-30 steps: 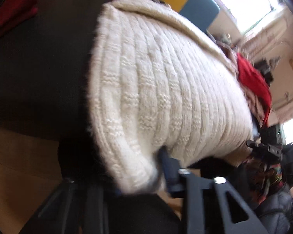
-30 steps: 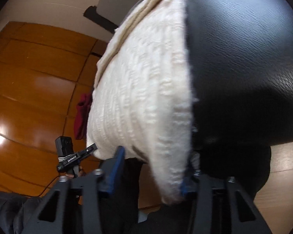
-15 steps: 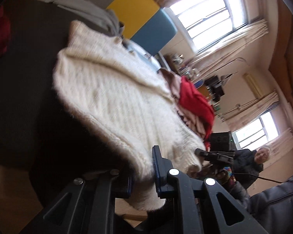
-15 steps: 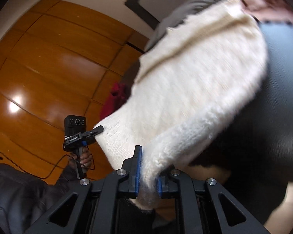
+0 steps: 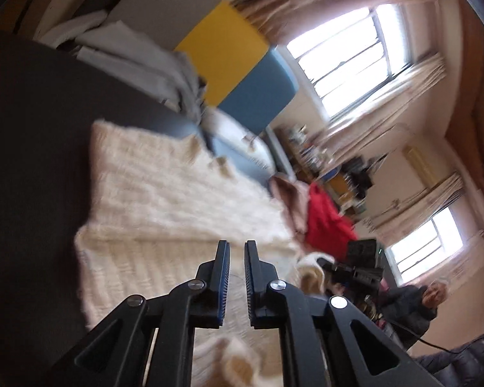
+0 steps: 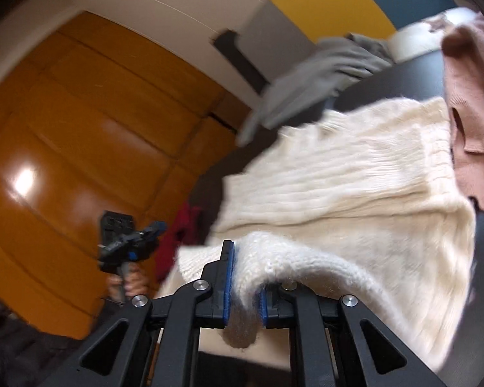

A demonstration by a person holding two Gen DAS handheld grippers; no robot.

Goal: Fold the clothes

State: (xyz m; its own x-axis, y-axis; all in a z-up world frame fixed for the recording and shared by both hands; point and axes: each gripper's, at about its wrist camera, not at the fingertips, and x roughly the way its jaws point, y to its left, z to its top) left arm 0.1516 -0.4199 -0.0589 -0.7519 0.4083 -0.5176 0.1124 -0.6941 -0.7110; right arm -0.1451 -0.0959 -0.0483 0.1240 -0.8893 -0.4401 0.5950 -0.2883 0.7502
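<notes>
Partly folded cream ribbed sweater (image 6: 355,187), fuzzy

**Sweater spread on the bench, other clothes around it**

The sweater (image 6: 355,187) lies on the bench (image 5: 32,161). A sweatshirt (image 6: 316,74) sits behind it at the bench's far edge; a thin top (image 6: 474,103) overlaps its right side. The right hand-held gripper (image 6: 244,282) has a fold of the sweater's near edge between its fingers. The left hand-held gripper (image 5: 237,274) hangs above the sweater, with a jacket (image 5: 326,225) to its right.

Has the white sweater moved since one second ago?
Yes. The white sweater hung over the black table edge; now its bottom is folded up onto the top.
</notes>
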